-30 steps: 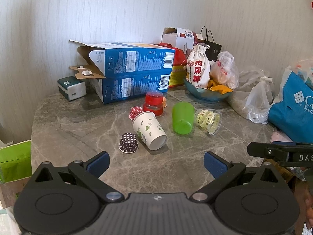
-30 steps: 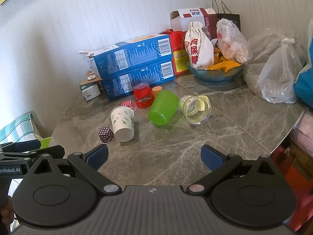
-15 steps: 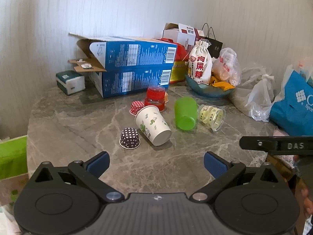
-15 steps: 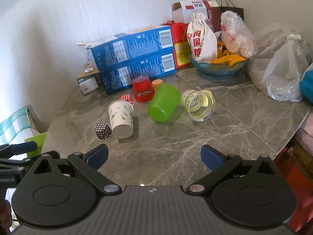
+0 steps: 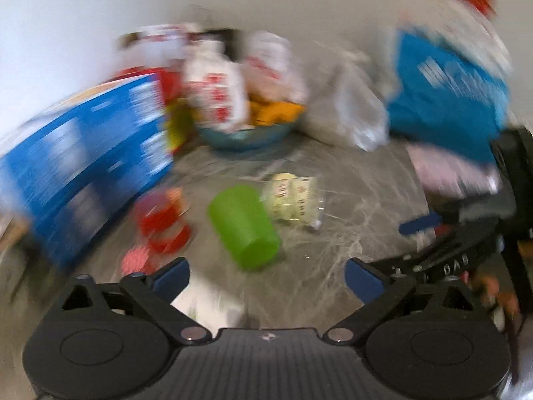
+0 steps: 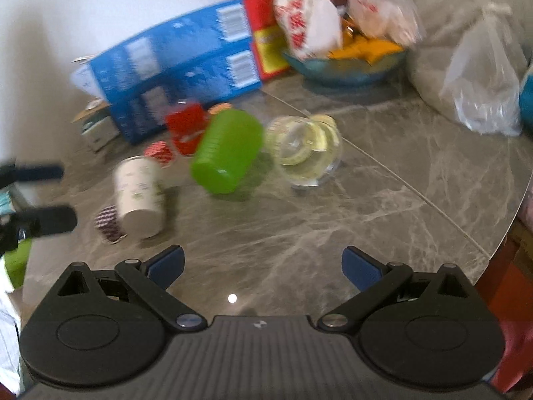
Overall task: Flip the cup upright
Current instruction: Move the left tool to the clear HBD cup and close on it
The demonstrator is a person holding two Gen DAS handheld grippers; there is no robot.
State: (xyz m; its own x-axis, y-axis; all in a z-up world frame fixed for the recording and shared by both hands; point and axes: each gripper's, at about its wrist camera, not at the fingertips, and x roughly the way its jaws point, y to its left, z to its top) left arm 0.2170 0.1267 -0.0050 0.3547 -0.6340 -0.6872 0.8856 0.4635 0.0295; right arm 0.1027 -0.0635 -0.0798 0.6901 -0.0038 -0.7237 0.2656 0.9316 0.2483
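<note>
A green plastic cup (image 5: pixel 245 225) (image 6: pixel 228 150) lies on its side in the middle of the marble table (image 6: pixel 333 220). A clear cup (image 5: pixel 296 198) (image 6: pixel 304 148) lies on its side just right of it. A white paper cup (image 6: pixel 141 196) lies on its side to the left; in the left wrist view only its blurred white edge (image 5: pixel 206 305) shows under the fingers. My left gripper (image 5: pixel 266 278) is open, just short of the green cup. My right gripper (image 6: pixel 263 265) is open and empty, well short of the cups.
Stacked blue boxes (image 6: pixel 173 66) stand at the back left. A red cup (image 6: pixel 185 128) and small dotted cupcake liners (image 6: pixel 108 223) sit near the cups. A bowl with snack bags (image 6: pixel 346 56), clear plastic bags (image 6: pixel 483 76) and a blue bag (image 5: pixel 446 100) crowd the back right. Both views are motion-blurred.
Both grippers have moved forward and closer to the cups. The left view has swung right, so the green cup is now centred and the paper cup lies under its fingers. The cups have not moved.
</note>
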